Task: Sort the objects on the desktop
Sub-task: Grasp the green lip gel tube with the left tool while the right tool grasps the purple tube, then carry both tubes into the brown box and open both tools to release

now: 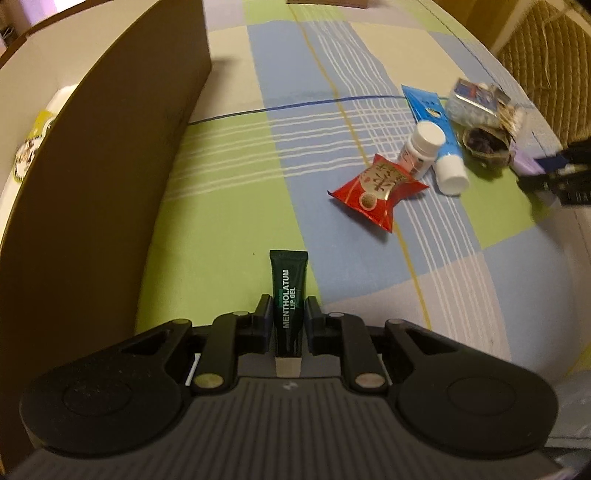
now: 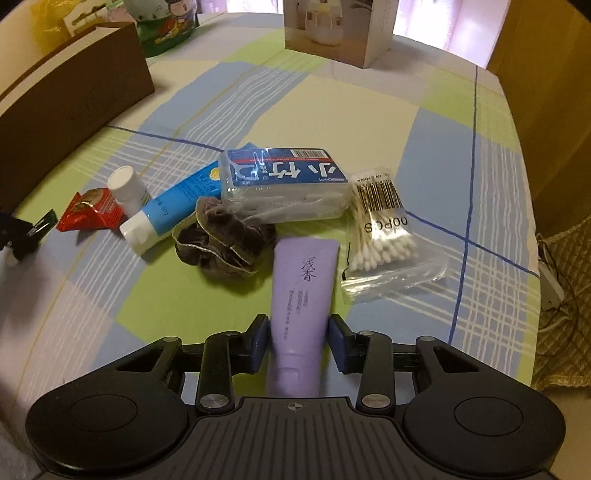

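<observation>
1. The left gripper (image 1: 287,314) pinched a dark green lip gel tube (image 1: 289,295) between its two fingers, the tube pointing forward along them above the checked tablecloth (image 1: 229,177).
2. A brown cardboard box (image 1: 110,166) stood just to the left of that gripper, along the table's left edge.
3. The right gripper (image 2: 298,341) had its fingers against both sides of a lavender tube (image 2: 301,295), cap end toward the camera; whether the tube was lifted could not be told.
4. Beyond the lavender tube lay a dark scrunchie (image 2: 221,240), touching a clear box of floss picks (image 2: 284,184).
5. A bag of cotton swabs (image 2: 384,236) lay just right of the lavender tube, nearer the table's right edge.
6. A blue-and-white tube (image 2: 173,206), a small white bottle (image 2: 127,188) and a red packet (image 2: 92,212) lay together left of the scrunchie.
7. A printed carton (image 2: 336,29) stood at the far edge.
</observation>
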